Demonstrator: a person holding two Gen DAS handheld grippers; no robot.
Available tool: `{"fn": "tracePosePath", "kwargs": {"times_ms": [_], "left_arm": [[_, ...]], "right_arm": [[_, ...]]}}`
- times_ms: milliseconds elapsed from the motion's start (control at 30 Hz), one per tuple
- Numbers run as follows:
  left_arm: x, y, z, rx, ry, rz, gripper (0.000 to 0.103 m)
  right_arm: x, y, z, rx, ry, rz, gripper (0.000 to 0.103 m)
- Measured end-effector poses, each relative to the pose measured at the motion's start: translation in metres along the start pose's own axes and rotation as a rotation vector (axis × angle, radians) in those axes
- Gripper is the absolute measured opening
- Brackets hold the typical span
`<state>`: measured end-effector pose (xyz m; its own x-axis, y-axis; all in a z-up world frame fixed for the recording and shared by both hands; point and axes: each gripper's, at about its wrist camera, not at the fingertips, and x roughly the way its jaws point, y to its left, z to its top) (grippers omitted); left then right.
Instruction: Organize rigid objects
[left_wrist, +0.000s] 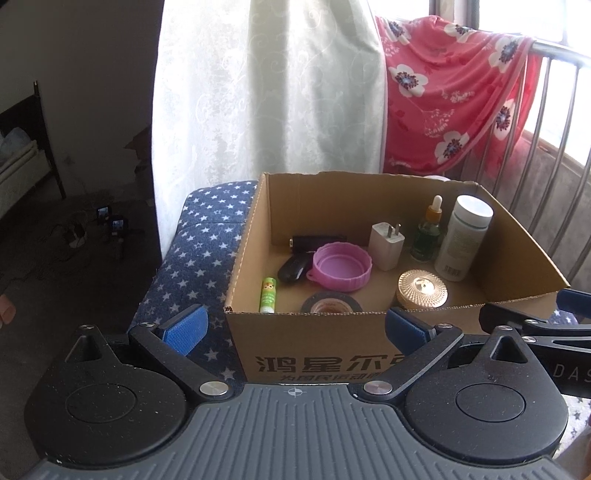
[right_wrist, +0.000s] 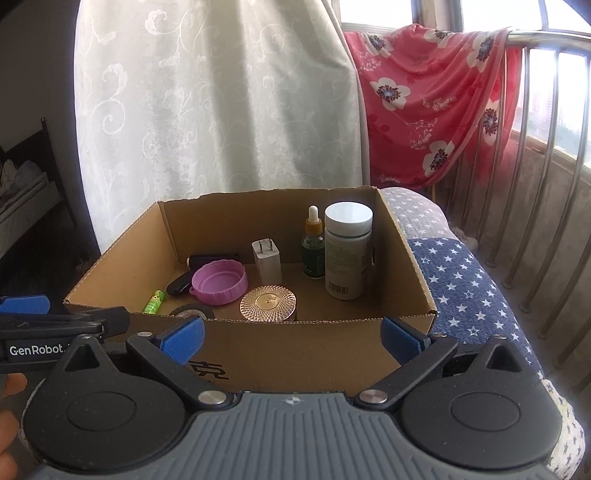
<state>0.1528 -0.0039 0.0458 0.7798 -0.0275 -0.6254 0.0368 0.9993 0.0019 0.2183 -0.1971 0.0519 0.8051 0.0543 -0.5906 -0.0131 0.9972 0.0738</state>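
An open cardboard box (left_wrist: 306, 347) (right_wrist: 280, 354) stands on a star-patterned seat. Inside it lie a pink lid (left_wrist: 341, 267) (right_wrist: 219, 282), a black mouse (left_wrist: 293, 268), a dark tube (left_wrist: 317, 242), a green glue stick (left_wrist: 267, 294) (right_wrist: 155, 301), a tape roll (left_wrist: 330, 304) and a gold-topped jar (left_wrist: 423, 290) (right_wrist: 268, 303). A white charger (left_wrist: 386, 245) (right_wrist: 266, 260), a green dropper bottle (left_wrist: 428, 230) (right_wrist: 313, 243) and a white bottle (left_wrist: 465, 236) (right_wrist: 347, 251) stand upright. My left gripper (left_wrist: 295, 326) and right gripper (right_wrist: 293, 338) hang open and empty before the box's front wall.
A white curtain (left_wrist: 266, 92) hangs behind the box. A red floral cloth (left_wrist: 450, 92) drapes over a metal railing (right_wrist: 546, 147) at the right. The blue star-print cushion (left_wrist: 199, 240) (right_wrist: 465, 288) runs on both sides of the box. A hand (right_wrist: 9, 424) shows at the lower left.
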Motion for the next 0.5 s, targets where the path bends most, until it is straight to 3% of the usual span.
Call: {"fn": "tracePosePath", "kwargs": {"times_ms": [500], "left_arm": [[0.006, 0.0019, 0.0017, 0.014, 0.006, 0.011, 0.103]], "right_arm": [[0.004, 0.0021, 0.0012, -0.006, 0.004, -0.008, 0.103]]}}
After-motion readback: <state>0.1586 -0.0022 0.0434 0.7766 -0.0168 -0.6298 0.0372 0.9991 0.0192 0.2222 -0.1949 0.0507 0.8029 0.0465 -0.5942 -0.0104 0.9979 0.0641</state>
